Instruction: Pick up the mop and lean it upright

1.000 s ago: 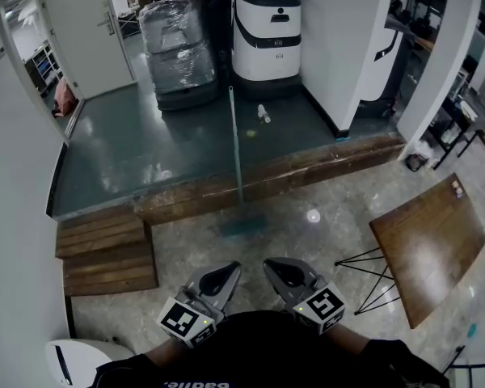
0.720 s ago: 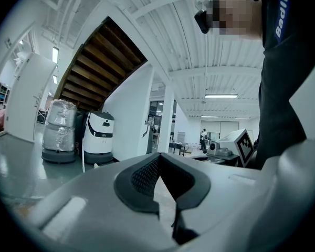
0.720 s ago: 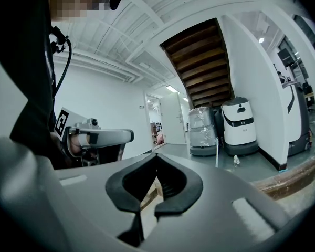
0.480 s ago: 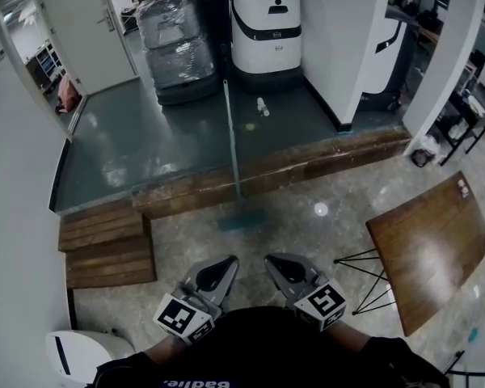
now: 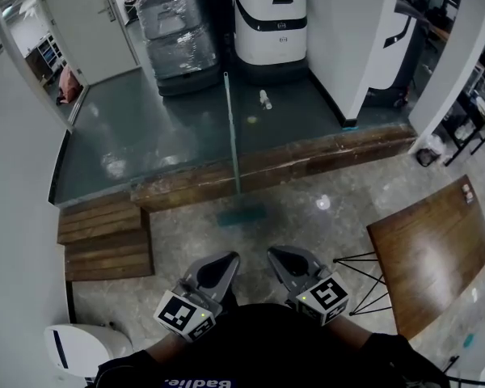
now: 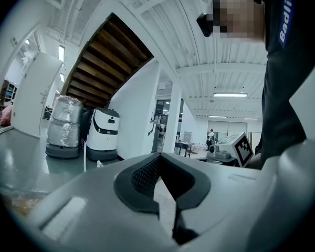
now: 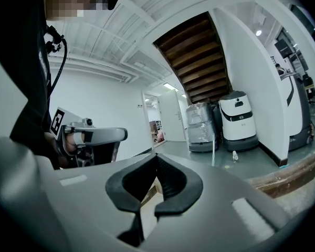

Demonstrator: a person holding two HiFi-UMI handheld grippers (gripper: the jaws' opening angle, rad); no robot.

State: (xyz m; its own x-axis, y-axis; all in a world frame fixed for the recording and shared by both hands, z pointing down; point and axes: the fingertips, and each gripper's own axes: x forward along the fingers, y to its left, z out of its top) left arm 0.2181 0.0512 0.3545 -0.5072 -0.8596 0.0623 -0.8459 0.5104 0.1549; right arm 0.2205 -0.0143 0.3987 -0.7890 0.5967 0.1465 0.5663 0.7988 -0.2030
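The mop lies on the floor ahead of me. Its thin pale handle (image 5: 231, 136) runs back across the raised grey platform, and its teal head (image 5: 242, 214) rests on the lower stone floor below the wooden edge. Both grippers are held close to my body, well short of the mop head. The left gripper (image 5: 226, 259) is shut and empty, and so is the right gripper (image 5: 276, 255). In the left gripper view the closed left gripper (image 6: 158, 156) shows the handle (image 6: 84, 159) far off. In the right gripper view the right gripper (image 7: 157, 155) also points toward the handle (image 7: 213, 154).
A white service robot (image 5: 268, 18) and a plastic-wrapped unit (image 5: 174, 39) stand at the platform's back. A small bottle (image 5: 265, 99) lies near the handle. Wooden steps (image 5: 105, 241) are at left, a wooden table (image 5: 432, 249) at right, a white bin (image 5: 81, 347) at lower left.
The head view has drifted slightly, so the mop head sits a little higher in the picture. Both grippers stay shut in front of my body.
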